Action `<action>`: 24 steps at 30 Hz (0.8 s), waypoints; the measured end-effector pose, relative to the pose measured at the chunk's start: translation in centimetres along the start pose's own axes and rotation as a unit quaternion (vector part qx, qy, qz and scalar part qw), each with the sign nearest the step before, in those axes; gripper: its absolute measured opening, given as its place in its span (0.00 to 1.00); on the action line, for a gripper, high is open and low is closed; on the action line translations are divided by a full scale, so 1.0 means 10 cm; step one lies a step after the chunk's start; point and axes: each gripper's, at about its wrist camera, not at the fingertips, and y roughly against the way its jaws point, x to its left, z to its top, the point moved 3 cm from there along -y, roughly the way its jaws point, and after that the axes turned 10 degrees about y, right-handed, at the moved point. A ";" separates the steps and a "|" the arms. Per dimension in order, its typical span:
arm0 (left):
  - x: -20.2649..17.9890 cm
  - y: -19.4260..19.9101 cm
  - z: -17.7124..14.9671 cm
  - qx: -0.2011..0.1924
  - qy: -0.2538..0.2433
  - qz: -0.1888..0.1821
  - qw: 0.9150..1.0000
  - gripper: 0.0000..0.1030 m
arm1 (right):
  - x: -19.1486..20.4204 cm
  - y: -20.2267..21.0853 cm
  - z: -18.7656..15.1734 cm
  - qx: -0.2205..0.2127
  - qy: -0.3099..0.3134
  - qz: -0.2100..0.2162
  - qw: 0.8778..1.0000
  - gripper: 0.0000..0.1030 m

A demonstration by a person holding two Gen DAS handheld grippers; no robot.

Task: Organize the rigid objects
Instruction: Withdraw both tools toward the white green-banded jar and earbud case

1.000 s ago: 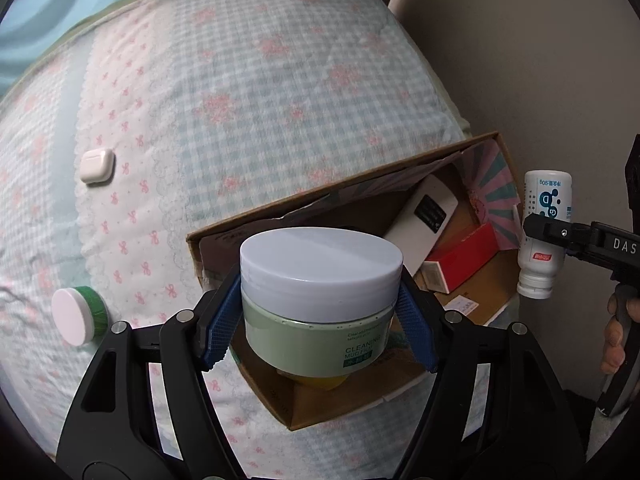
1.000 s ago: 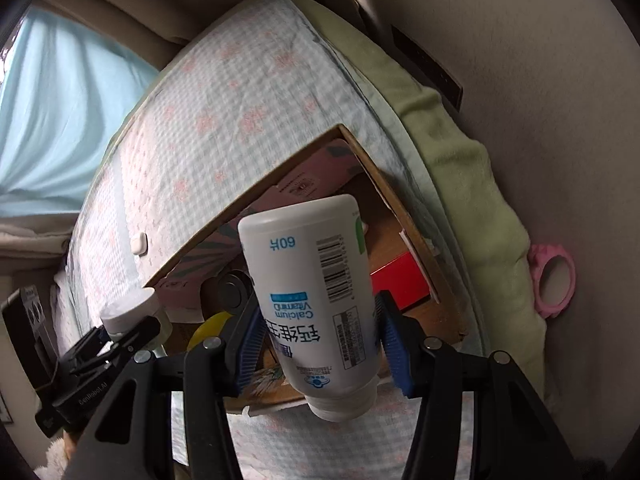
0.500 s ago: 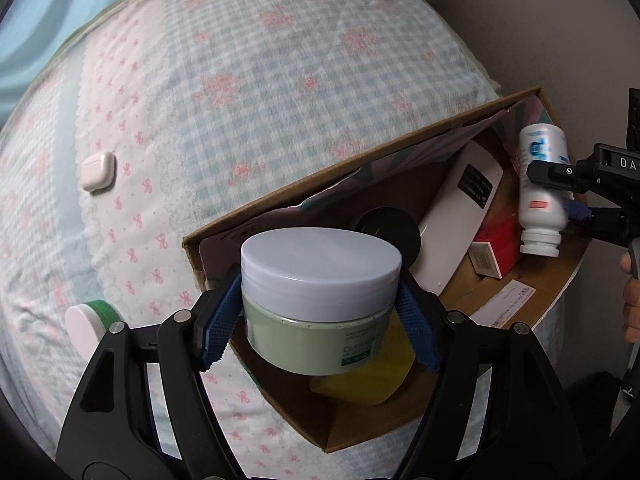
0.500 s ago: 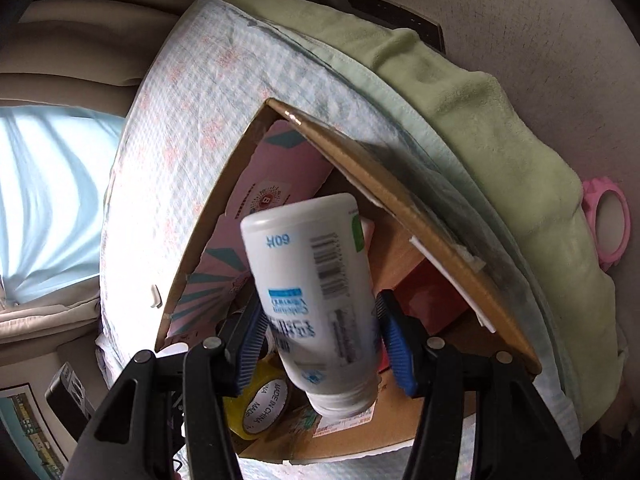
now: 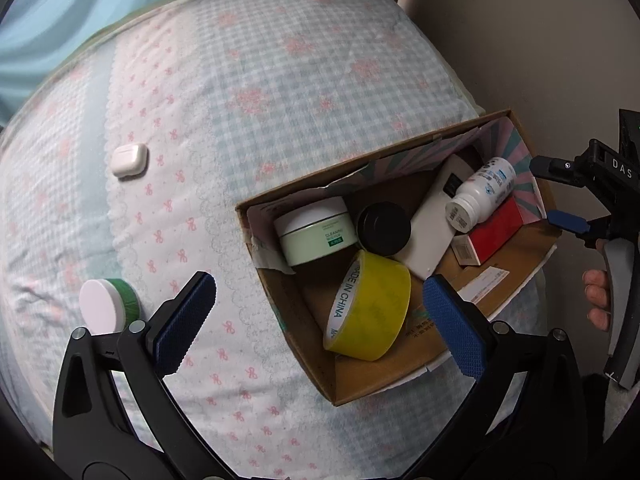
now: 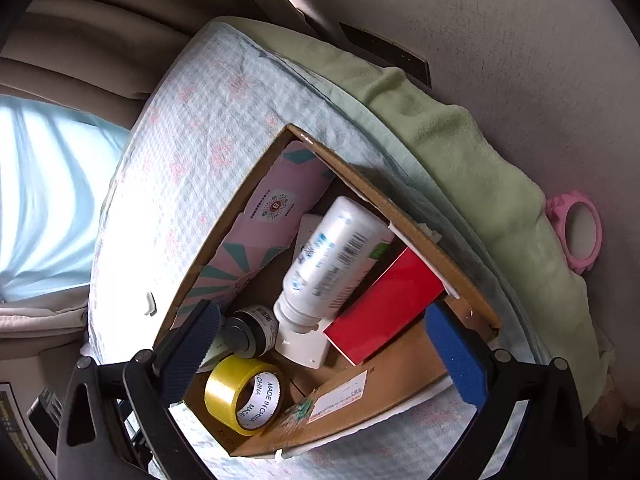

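Observation:
A cardboard box (image 5: 356, 376) sits on the bed at the right. Inside lie a pale green cream jar (image 5: 316, 230), a black jar (image 5: 384, 224), a yellow tape roll (image 5: 370, 312), a white flat device (image 5: 430, 236), a white calcium bottle (image 5: 480, 194) and a red box (image 5: 494, 234). My left gripper (image 5: 320, 316) is open and empty above the box's near corner. My right gripper (image 6: 324, 352) is open and empty over the box (image 6: 400, 396); the bottle (image 6: 332, 256) lies below it next to the red box (image 6: 384, 304). A white earbud case (image 5: 130, 159) and a green-and-white jar (image 5: 108, 310) lie on the bedspread.
The bed carries a checked floral cover (image 5: 280, 80). A wall (image 5: 540, 40) stands right of the box. A green blanket (image 6: 460, 140) runs along the bed edge, with a pink ring (image 6: 576, 236) beyond it. A blue curtain (image 6: 40, 200) hangs at the left.
Both grippers have opened. The green cream jar left my left gripper and now lies in the box. The calcium bottle left my right gripper and lies in the box.

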 end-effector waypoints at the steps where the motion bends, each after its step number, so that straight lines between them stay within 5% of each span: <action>1: 0.03 0.03 -0.01 -0.002 0.002 0.000 1.000 1.00 | 0.02 0.03 -0.01 -0.005 0.002 0.000 1.000 0.99; 15: 0.40 0.88 -0.35 -0.069 0.062 -0.015 0.996 1.00 | 0.67 0.63 -0.21 -0.050 0.118 -0.006 0.992 0.99; 24: 0.91 1.56 -0.56 -0.124 0.117 0.003 0.985 1.00 | 1.52 0.84 -0.33 -0.057 0.239 -0.004 0.969 1.00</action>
